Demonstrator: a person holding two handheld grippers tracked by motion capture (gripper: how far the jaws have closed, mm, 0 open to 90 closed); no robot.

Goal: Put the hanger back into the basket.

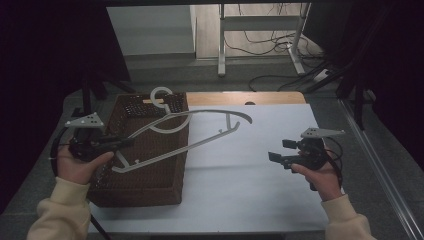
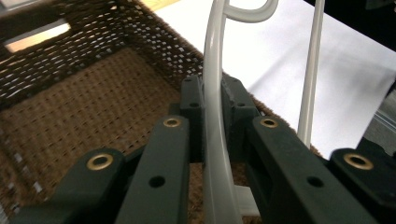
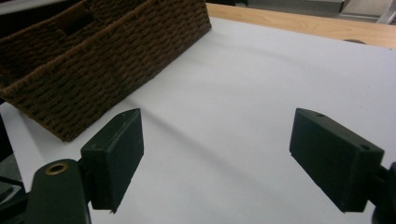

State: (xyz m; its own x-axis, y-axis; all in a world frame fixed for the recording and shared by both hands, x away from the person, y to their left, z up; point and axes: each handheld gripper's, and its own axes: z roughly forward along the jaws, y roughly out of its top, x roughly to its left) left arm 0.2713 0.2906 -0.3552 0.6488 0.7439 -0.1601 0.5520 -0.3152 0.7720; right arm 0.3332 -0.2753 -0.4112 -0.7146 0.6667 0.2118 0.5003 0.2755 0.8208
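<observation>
High view: left gripper (image 1: 117, 142), at mid-left of the frame, is clamped on one arm of a white plastic hanger (image 1: 195, 131). Left gripper view confirms it: both pads pinch the hanger's thin rail (image 2: 214, 107), with the brown wicker basket (image 2: 93, 102) below.

Hanger sits in the air, partly over the basket (image 1: 145, 192), partly over the white sheet (image 1: 250, 170) covering the table. Long axis runs from lower left to upper right of the high view, the far arm tip toward upper centre. Hook (image 1: 161, 96) points to the top of the frame, over the basket's far wall.

Right gripper (image 1: 281, 151), mid-right in the high view, has its jaws wide apart with nothing between them; right gripper view shows bare sheet (image 3: 243, 93) between the pads.

Risks, as judged:
- Grip is near one end on a slim, smooth rail, so most of the hanger overhangs. It could pivot or slip in the pads.
- Hook or the small notches may snag the basket's weave or rim if lowered at this tilt.
- Far arm could catch the rim and drag the basket.
</observation>
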